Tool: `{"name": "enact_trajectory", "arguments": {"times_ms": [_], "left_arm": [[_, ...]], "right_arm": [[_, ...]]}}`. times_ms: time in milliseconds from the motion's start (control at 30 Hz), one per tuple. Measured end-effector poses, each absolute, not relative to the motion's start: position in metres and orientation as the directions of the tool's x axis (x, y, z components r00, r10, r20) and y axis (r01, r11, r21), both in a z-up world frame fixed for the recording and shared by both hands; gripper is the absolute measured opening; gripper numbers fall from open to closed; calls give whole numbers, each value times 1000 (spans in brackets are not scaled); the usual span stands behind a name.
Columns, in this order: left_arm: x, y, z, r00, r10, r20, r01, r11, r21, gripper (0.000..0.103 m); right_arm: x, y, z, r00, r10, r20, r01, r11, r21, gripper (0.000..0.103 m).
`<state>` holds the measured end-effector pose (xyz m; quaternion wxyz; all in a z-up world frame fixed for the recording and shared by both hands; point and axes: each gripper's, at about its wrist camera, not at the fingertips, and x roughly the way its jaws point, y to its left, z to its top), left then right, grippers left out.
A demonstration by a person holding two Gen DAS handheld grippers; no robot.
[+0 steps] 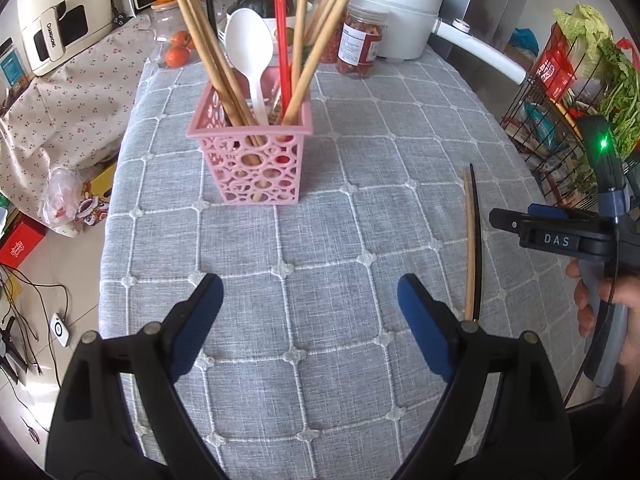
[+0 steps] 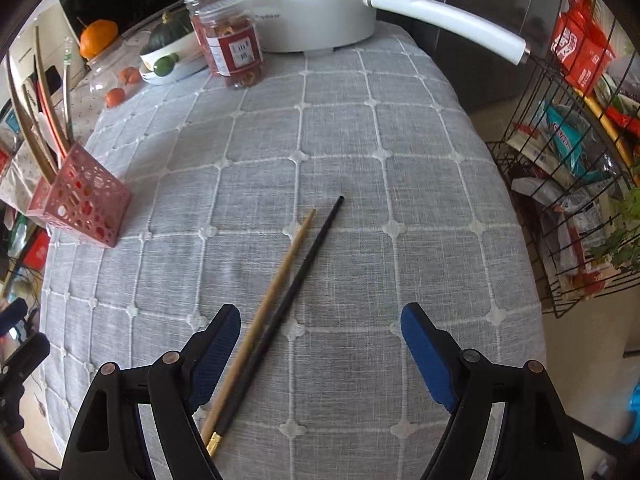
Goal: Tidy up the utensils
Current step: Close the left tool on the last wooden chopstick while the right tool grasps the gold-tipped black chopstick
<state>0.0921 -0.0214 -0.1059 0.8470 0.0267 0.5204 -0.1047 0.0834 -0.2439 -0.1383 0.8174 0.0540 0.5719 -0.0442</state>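
We read the step in hand as pickup of the last loose utensils: two chopsticks, a wooden chopstick and a black chopstick, lie side by side on the grey quilted tablecloth, touching or nearly so at the near ends and splaying slightly toward the far tips. The pink holder stands upright further back and to the left, already loaded w/ wooden chopsticks, a white spoon and a red stick; it is well apart from the loose pair. R gripper hangs above the near part of the pair, pointing steeply down, jaws apart and nothing between the pads pressed; the sticks pass just beside its left finger, not centred in the gap. L gripper is over bare cloth in front of the holder, jaws apart, empty. In the left wrist view the pair shows as a thin line to the right, w/ the R tool beside it. Next move, our judgement: shift R slightly toward its left so both sticks, or one chosen stick, sit mid-gap, go down to the cloth, close. Thin sticks flat on soft cloth may roll or split apart; pads need to get low. Then carry to holder, drop in tip-down.
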Motion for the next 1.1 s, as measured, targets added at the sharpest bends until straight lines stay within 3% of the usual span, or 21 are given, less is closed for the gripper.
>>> {"name": "enact_trajectory", "arguments": {"times_ms": [733, 800, 833, 867, 967, 1100], "left_arm": [[95, -32, -115, 406, -140, -903, 231, 972, -47, 89], [95, -34, -115, 405, -147, -902, 234, 971, -53, 89], [95, -36, -114, 404, -152, -902, 237, 970, -57, 89], [95, -38, -114, 403, -158, -902, 241, 969, -62, 89], [95, -46, -115, 398, -174, -901, 253, 965, -75, 89], [95, -63, -117, 390, -207, -897, 289, 953, -94, 87]], "right_arm": [[108, -246, -171, 276, -88, -957, 180, 983, -39, 82], [110, -248, -171, 279, -88, -956, 188, 981, -35, 74], [111, -247, -169, 283, -85, -955, 189, 981, -31, 63], [111, -247, -167, 287, -55, -956, 180, 984, -2, 43], [111, -249, -165, 276, -7, -961, 167, 985, 40, 14], [110, -260, -162, 271, 67, -960, 170, 979, 116, 10]]}}
